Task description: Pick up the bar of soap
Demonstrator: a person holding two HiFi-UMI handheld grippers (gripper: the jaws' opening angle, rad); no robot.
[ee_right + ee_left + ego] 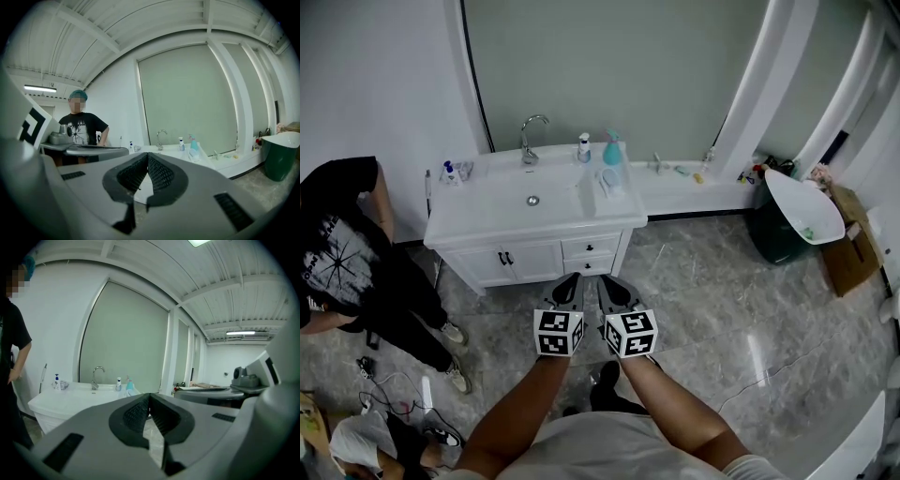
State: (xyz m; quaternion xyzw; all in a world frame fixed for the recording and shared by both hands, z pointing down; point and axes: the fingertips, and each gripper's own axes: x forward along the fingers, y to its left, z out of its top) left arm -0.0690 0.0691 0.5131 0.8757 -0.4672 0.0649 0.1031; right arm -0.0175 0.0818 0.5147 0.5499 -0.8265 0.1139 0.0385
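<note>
Two grippers: we are holding the left gripper (571, 281) and the right gripper (607, 283) side by side at the lower centre of the head view. Both are pointing up-frame at the white vanity (487, 223), well apart from it across the grey floor (722, 309).
Left fingers (136, 412): we are seeing them pressed together at the tips, with nothing between them.
Right fingers (161, 174): these too are meeting at the tips, pinching nothing.
Why so: we are judging this an approach. The grippers are paired and closed because nothing is within reach, and the jaws will need spreading before any grasp.
Bar of soap: we are not making it out in any view. We are guessing it lies among the small things on the vanity top, beside the faucet (530, 139) and the teal spray bottle (611, 150), or on the ledge (684, 192) to their right. Everything there is too small to tell.
Head view alone: it is showing us the basin top from above, the stretch of floor between grippers and vanity, and both marker cubes.
Left gripper view alone: it is showing the right gripper's body filling the right edge, and the vanity low at left.
Right gripper view alone: it is showing a person in a black shirt (84, 129) standing at left, and a green bin (280, 157) at the right edge.
</note>
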